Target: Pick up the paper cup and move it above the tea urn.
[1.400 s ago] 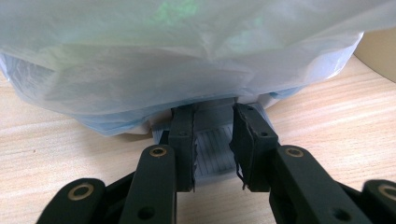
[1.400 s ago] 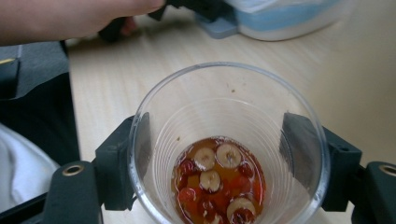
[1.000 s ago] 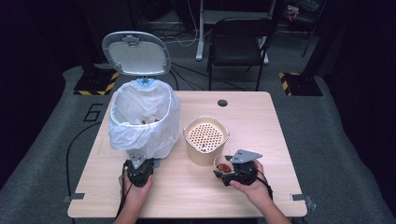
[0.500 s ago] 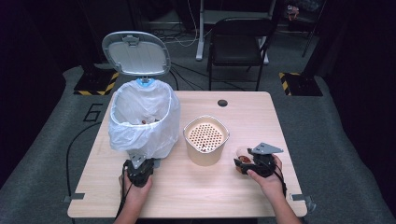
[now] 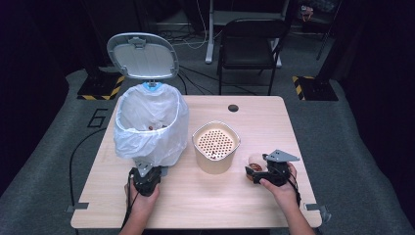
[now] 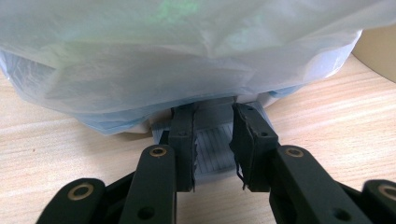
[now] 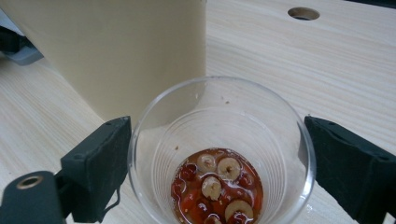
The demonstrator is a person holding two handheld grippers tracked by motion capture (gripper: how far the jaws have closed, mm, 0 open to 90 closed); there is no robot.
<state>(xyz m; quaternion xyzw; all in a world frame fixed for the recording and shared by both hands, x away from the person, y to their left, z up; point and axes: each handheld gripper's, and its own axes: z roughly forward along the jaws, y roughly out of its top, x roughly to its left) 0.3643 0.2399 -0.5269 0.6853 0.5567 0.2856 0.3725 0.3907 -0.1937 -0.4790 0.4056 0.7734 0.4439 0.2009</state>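
Bin pedal clamped, cup freed on the table

The lined bin, lid up, stands at nine o'clock of the beige strainer pot. The left gripper is clamped on the grey pedal at the bin's base, six o'clock side. The right gripper, jaws just opened wide, flanks the clear cup of red fruit slices, which stands at four o'clock of the pot; the right pad is clear of the glass.

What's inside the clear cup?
The clear cup holds round red slices with pale middles, sitting in a little reddish liquid at the bottom. They look like fruit pieces, though which fruit isn't certain. The lowest slices are cut off by the picture's edge.
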